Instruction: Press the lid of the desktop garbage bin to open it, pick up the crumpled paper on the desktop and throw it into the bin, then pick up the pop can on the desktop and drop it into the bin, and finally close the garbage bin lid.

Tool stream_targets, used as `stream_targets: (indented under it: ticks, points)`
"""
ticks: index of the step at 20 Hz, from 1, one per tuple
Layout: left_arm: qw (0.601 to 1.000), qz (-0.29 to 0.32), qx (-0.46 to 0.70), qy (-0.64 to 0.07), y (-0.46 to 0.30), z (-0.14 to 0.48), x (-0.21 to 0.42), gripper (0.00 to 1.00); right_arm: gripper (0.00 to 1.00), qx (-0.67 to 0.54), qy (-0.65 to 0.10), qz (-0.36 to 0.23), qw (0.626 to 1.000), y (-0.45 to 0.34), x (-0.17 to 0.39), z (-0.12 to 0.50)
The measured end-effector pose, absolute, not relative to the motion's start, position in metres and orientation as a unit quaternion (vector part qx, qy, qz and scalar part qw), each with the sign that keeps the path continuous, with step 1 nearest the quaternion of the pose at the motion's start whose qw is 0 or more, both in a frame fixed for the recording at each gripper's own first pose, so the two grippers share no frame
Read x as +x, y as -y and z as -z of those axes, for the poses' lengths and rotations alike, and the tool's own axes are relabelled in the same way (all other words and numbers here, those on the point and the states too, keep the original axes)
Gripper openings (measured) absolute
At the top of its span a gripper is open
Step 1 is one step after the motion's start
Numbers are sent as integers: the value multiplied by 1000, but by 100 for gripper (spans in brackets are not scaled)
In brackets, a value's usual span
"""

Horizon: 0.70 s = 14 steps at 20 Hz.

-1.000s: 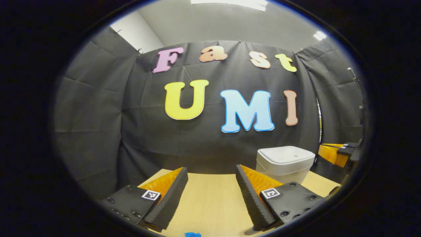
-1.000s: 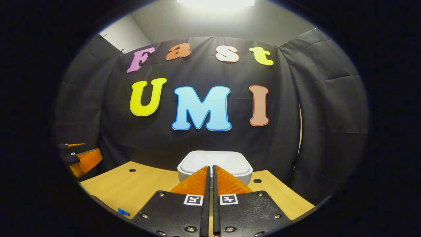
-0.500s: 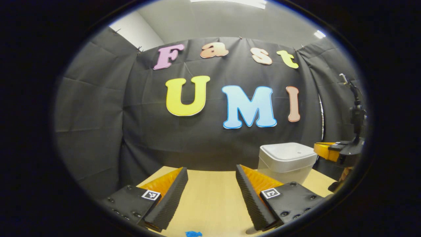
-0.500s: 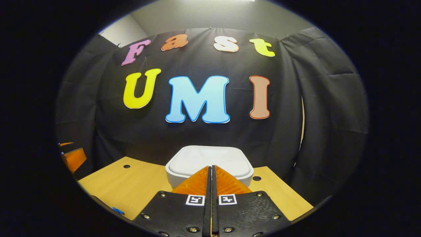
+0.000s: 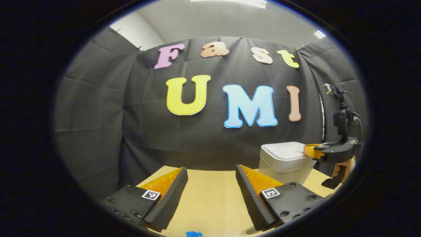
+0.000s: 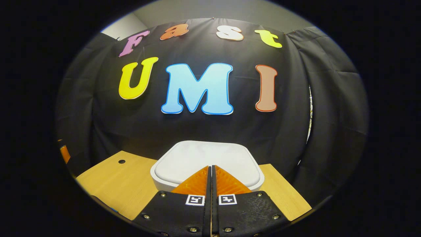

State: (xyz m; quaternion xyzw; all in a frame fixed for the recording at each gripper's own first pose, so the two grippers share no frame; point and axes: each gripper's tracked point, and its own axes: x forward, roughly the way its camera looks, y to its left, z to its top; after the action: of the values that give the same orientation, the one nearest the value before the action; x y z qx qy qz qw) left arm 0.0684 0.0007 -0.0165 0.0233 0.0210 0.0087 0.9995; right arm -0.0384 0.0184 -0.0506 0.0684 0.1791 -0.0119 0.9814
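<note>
right gripper (image 6: pixel 211 169) nearer bin lid (image 6: pixel 207 159), fingers together

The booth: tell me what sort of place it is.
Likely a staged recording booth, not a home: black cloth wall draped around a bare wooden desk, a white lidded bin on it, ceiling lights overhead.

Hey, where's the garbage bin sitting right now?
The garbage bin stands lid shut at the back of the wooden desk, against the black cloth wall, dead ahead of the right gripper, whose fingertips are over its lid.

The bin (image 6: pixel 207 164) stands on the table (image 6: pixel 108 184) before the wall.
</note>
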Motion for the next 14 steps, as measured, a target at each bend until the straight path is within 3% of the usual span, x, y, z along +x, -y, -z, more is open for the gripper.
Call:
stream_targets:
  ticks: [8, 14]
  points:
    - [999, -12, 24, -26, 1, 23, 73, 95, 1, 89, -176, 3, 980, -28, -38, 50]
    - [999, -8, 30, -22, 9, 22, 66, 96, 2, 25, -145, 21, 989, -1, -26, 43]
